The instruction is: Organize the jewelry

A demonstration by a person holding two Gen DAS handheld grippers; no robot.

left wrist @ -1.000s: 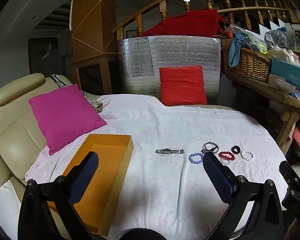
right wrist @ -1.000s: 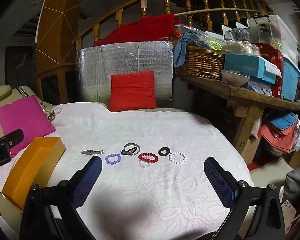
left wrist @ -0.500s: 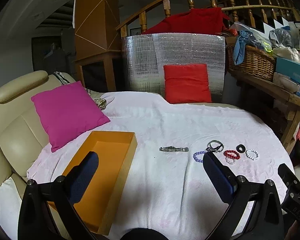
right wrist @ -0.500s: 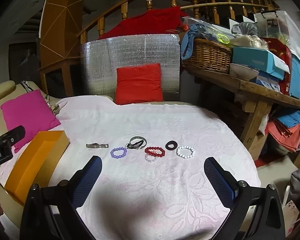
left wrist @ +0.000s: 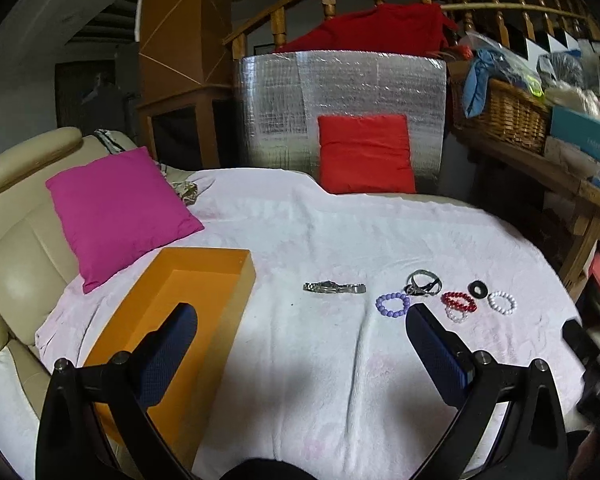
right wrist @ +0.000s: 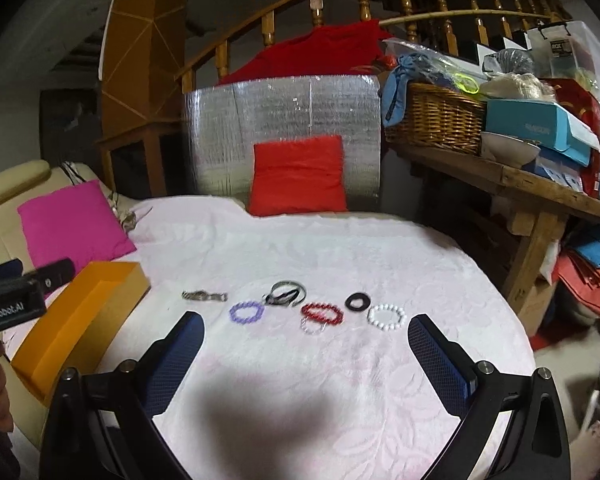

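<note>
Jewelry lies in a row on the white cloth (left wrist: 320,360): a metal watch (left wrist: 334,287) (right wrist: 204,296), a purple bead bracelet (left wrist: 393,305) (right wrist: 247,312), a dark metal bangle (left wrist: 423,283) (right wrist: 286,293), a red bead bracelet (left wrist: 459,302) (right wrist: 322,313) over a small clear one, a black ring (left wrist: 478,289) (right wrist: 358,301) and a white bead bracelet (left wrist: 502,302) (right wrist: 387,317). An empty orange box (left wrist: 172,320) (right wrist: 80,312) stands at the left. My left gripper (left wrist: 300,326) is open above the cloth, short of the watch. My right gripper (right wrist: 306,336) is open, short of the bracelets.
A pink cushion (left wrist: 116,208) leans on the beige sofa (left wrist: 16,272) at the left. A red cushion (left wrist: 366,154) stands against a silver foil panel (left wrist: 340,96) at the back. A cluttered wooden table (right wrist: 540,184) with a wicker basket (right wrist: 432,124) stands at the right.
Both grippers have moved forward toward the jewelry row, which now sits closer and lower in both views. Both stay open and empty.
</note>
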